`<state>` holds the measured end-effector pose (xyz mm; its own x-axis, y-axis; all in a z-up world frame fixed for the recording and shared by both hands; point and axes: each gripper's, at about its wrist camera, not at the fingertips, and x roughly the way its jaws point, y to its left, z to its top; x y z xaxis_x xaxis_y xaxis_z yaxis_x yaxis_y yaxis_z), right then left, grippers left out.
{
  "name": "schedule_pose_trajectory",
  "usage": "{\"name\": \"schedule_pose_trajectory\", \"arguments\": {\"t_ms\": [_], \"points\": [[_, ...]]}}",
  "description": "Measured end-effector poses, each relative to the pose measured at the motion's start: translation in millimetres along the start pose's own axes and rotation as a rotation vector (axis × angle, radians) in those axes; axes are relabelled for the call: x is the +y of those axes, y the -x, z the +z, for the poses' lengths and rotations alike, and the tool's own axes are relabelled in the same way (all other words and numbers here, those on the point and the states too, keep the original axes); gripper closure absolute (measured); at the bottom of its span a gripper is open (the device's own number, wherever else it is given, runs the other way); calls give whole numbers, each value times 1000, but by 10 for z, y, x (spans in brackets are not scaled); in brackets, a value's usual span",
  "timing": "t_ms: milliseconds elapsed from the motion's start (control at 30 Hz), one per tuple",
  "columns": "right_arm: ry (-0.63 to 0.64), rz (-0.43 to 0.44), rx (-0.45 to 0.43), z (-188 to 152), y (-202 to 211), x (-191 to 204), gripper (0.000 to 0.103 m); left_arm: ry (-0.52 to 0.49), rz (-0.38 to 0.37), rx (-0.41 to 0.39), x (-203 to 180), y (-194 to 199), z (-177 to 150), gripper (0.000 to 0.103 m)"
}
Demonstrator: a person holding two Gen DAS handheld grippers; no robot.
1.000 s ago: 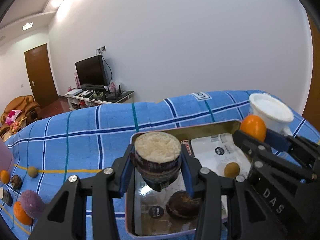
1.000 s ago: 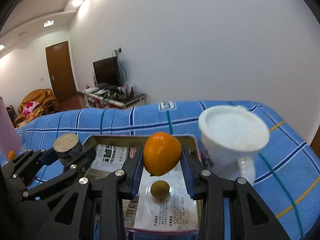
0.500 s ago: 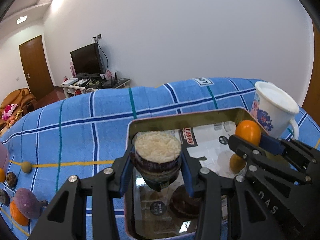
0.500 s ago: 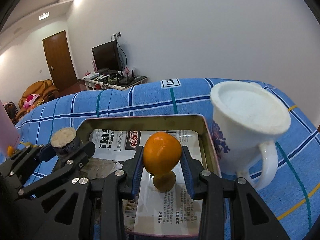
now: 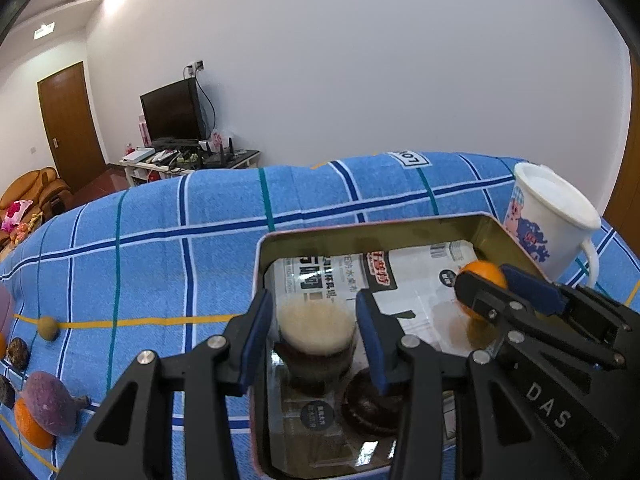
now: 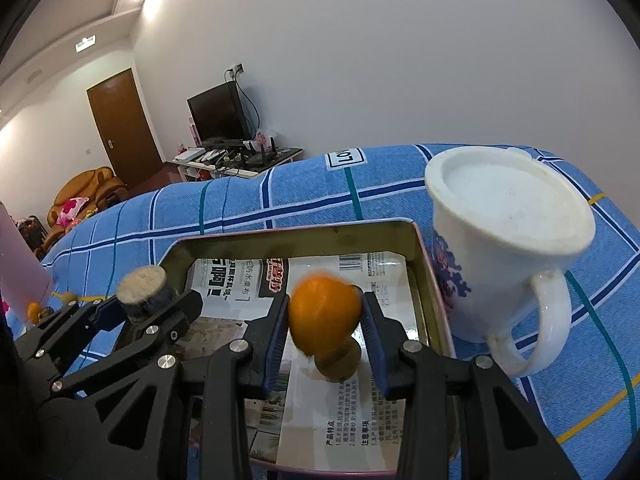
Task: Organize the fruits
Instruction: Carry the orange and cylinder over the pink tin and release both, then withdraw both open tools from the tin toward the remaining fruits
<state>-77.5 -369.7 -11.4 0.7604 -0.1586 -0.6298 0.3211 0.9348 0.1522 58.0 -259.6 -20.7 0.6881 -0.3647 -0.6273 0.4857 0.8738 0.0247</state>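
While both grippers tilt downward over the metal tin [image 5: 372, 236], each has a fruit between its blue pads. From the left wrist view, the left gripper [image 5: 316, 336] points into the near left part of the tin with a cut fruit [image 5: 316, 328], pale flat face up and dark purple below, between its jaws; the picture is blurred there and small gaps seem to show at the pads, so I cannot tell whether it is clamped. A dark round fruit [image 5: 372, 404] lies on the tin's floor just beside it. In the right wrist view the right gripper [image 6: 325, 320] is closed on an orange [image 6: 322, 314], held above the tin's right side, with a small brown fruit [image 6: 340, 358] directly under it on the printed paper [image 6: 340, 436] lining the tin.

A white mug [image 6: 508, 248] with a blue pattern stands just beside the tin's right wall, handle toward the camera. Everything rests on a blue checked cloth [image 5: 160, 248]. Near the left edge of the left wrist view lie more fruits: a purple one [image 5: 50, 402] touching another orange [image 5: 30, 428], a small tan ball [image 5: 48, 328] and a dark one [image 5: 18, 352]. Behind are a white wall, a television [image 5: 172, 112] on a low stand, a brown door [image 5: 70, 124] and a tan sofa [image 5: 32, 196]
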Motion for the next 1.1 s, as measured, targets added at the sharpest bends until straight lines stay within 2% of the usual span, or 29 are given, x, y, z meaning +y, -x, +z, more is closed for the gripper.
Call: {"name": "schedule_pose_trajectory", "arguments": {"t_ms": [167, 467, 500, 533, 567, 600, 633, 700, 767, 967, 1100], "points": [[-10, 4, -5, -2, 34, -29, 64, 0, -3, -8, 8, 44, -26, 55], [-74, 13, -18, 7, 83, -156, 64, -14, -15, -13, -22, 75, -34, 45], [-85, 16, -18, 6, 84, -175, 64, -20, -25, -12, -33, 77, -37, 37], [-95, 26, -23, 7, 96, -192, 63, -29, -49, -12, -53, 88, -42, 22], [-100, 43, -30, 7, 112, -202, 54, -45, -69, -21, -95, 119, -53, 14], [-102, 56, -40, 8, 123, -196, 49, -56, -44, -35, -131, 154, -64, 0], [-99, 63, -54, 6, 141, -179, 43, -69, 0, -64, -166, 210, -74, 0], [-63, 61, -88, 10, 199, -108, 43, -104, 31, -130, -213, 314, -88, 0], [-23, 37, -117, 6, 266, -46, 42, -109, 50, -156, -213, 360, -101, 0], [0, -31, -230, 13, 448, -3, 42, -16, 85, -200, -8, 444, -109, 0], [-7, -54, -285, -1, 517, -27, 42, 36, 187, -281, 155, 567, -130, 0]]}}
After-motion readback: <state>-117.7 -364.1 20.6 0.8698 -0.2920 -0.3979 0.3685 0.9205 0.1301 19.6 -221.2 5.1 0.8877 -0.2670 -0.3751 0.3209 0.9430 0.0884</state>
